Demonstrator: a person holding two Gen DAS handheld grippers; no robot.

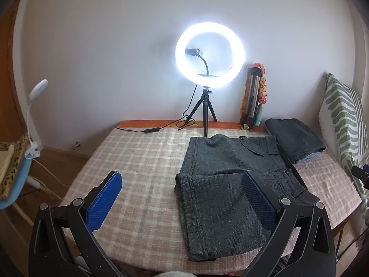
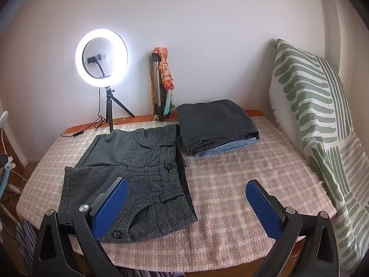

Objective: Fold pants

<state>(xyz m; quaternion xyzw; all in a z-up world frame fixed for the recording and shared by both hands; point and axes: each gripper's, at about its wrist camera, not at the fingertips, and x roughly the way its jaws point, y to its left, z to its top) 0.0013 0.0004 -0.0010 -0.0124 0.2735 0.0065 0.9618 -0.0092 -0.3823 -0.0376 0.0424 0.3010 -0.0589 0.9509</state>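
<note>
Dark grey tweed pants [image 1: 230, 184] lie folded on the checked tablecloth [image 1: 143, 161], legs laid over the waist part; they also show in the right wrist view [image 2: 138, 175]. My left gripper [image 1: 182, 200] is open and empty above the table's near edge, its right finger over the pants' folded leg. My right gripper [image 2: 186, 207] is open and empty, its left finger over the pants' waistband corner, its right finger above bare tablecloth [image 2: 230, 184].
A stack of folded dark pants on blue jeans [image 2: 219, 127] lies at the back right. A lit ring light on a tripod [image 2: 101, 57] and a folded stand [image 2: 161, 85] stand by the wall. A green-striped cushion [image 2: 318, 115] lines the right side.
</note>
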